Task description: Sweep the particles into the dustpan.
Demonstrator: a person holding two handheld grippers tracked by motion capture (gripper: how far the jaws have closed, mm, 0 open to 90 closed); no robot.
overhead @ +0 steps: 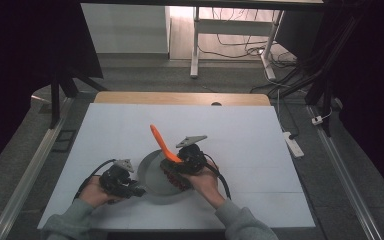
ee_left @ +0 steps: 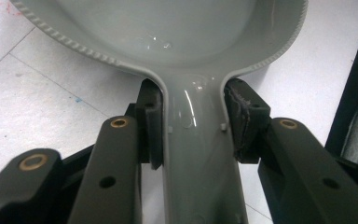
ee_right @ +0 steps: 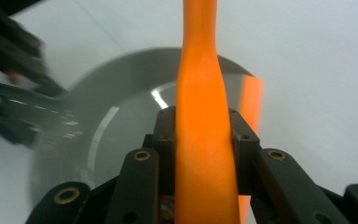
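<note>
While clamped on the grey pan's handle (ee_left: 198, 154), left gripper (ee_left: 193, 123) rests on the white table (overhead: 260, 135). Right gripper (ee_right: 204, 135), over the pan, pinched tight on an orange spatula (ee_right: 203, 116).

Grey floor (overhead: 130, 75), white desk frame (overhead: 196, 40), dark curtains (overhead: 25, 60).

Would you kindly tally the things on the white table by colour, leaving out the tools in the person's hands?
Grey: 1, the pan, its handle clamped.
Orange: 1, the spatula, also clamped.
Total: 2
</note>
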